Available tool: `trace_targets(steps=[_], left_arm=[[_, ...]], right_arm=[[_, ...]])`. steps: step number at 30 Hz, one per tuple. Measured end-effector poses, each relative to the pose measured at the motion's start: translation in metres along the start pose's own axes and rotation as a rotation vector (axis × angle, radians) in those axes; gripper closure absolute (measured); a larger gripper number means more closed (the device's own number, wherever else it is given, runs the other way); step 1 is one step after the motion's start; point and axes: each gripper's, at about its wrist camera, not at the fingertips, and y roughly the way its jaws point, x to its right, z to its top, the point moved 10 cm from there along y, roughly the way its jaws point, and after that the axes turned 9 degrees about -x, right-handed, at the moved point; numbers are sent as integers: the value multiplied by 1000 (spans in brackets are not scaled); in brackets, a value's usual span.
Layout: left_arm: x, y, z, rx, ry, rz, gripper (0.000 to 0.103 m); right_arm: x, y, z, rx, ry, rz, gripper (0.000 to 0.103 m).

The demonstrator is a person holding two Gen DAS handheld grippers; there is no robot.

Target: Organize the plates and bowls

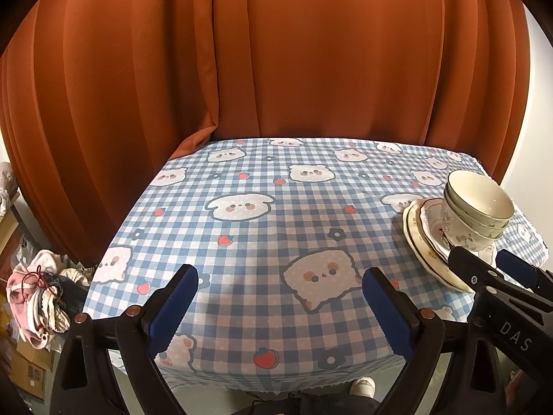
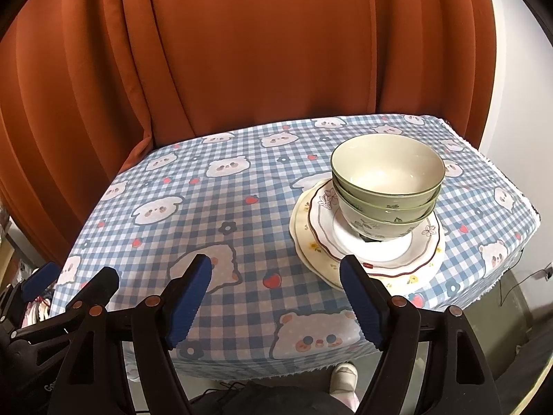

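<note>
A stack of green-rimmed floral bowls (image 2: pixel 385 186) stands upright on a stack of plates (image 2: pixel 373 259), a red-rimmed white plate on top of cream ones, on the right side of the table. In the left wrist view the bowls (image 1: pixel 477 211) and plates (image 1: pixel 427 238) sit at the far right. My right gripper (image 2: pixel 276 273) is open and empty, above the table's front edge, just in front of and left of the plates. My left gripper (image 1: pixel 280 285) is open and empty over the table's front middle. The right gripper also shows in the left wrist view (image 1: pixel 484 259).
A blue checked tablecloth with bear prints (image 2: pixel 193 214) covers the table. An orange curtain (image 1: pixel 276 52) hangs right behind it. Clothes and boxes (image 1: pixel 38 297) lie on the floor at the left. A white shoe (image 2: pixel 344 377) shows below the front edge.
</note>
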Motion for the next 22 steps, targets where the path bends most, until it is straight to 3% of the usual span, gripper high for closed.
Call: trace_targets(steps=[22], left_arm=[[-1,-7,5,12,0,8,4]], right_arm=[[1,-8,-1,10,-3,-7,23]])
